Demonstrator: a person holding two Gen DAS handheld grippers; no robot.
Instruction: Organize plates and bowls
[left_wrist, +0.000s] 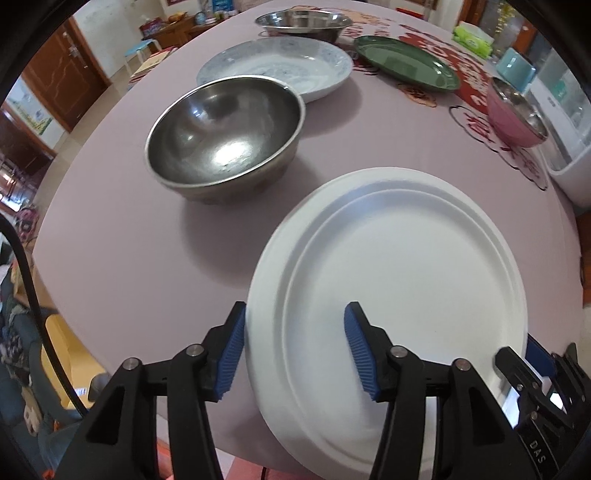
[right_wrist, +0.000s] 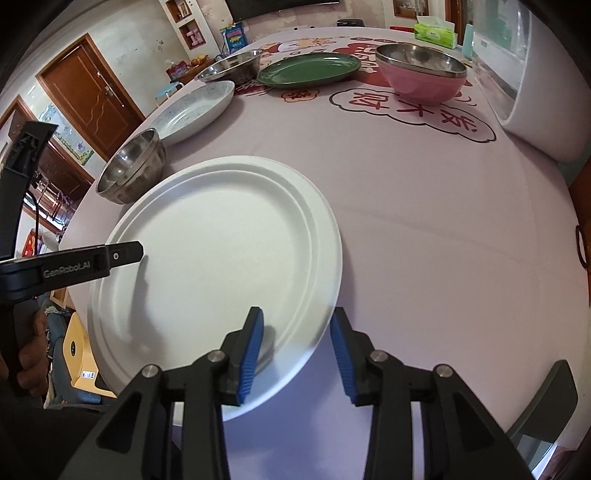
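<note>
The white plate (left_wrist: 391, 295) is round, matte and plain, with a broad flat well ringed by two raised steps and a wide rim — it looks like moulded paper or foam, and its near part juts past the table's near edge. It lies on the pale lilac tablecloth (left_wrist: 147, 258) at the near side of the table, just beside the steel bowl (left_wrist: 225, 136), which stands to its far left with a dull, scuffed inside. The left gripper (left_wrist: 294, 352) has its jaws spread, straddling the plate's left rim: one blue pad sits outside the edge, the other over the well. The right gripper (right_wrist: 296, 352) is likewise spread across the plate's right rim, one pad above the plate and one beyond it — neither pair is pinching. Farther back stand a speckled white dish (left_wrist: 275, 66), a green oval plate (left_wrist: 406, 62), a wide steel basin (left_wrist: 303, 22) and, to the right, a pink bowl (left_wrist: 515, 114) with a steel lining.
</note>
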